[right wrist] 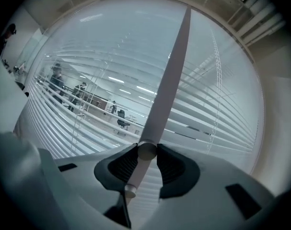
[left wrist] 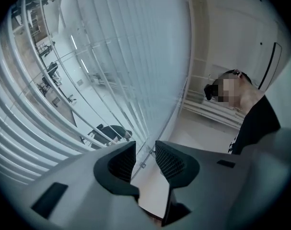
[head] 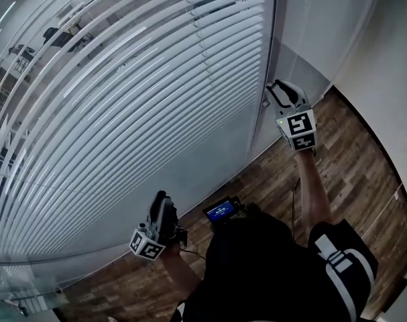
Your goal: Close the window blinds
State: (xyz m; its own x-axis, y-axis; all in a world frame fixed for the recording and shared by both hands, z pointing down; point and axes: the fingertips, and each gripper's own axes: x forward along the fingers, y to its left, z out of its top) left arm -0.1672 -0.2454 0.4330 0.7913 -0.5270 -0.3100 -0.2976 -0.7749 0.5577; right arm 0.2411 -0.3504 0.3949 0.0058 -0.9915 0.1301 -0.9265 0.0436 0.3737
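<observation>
White horizontal blinds cover the big window, with their slats standing part open so an office shows through. In the right gripper view the blinds fill the background and the pale tilt wand runs down between the jaws. My right gripper is shut on the wand's lower end, both pads touching it. In the head view that right gripper is held up at the window's right edge. My left gripper is low near the sill, jaws a little apart and empty, pointing at the blinds.
A white wall meets the window at the right. Wood floor runs below it. A small device with a blue screen sits at the person's chest. The person's dark top fills the bottom of the head view.
</observation>
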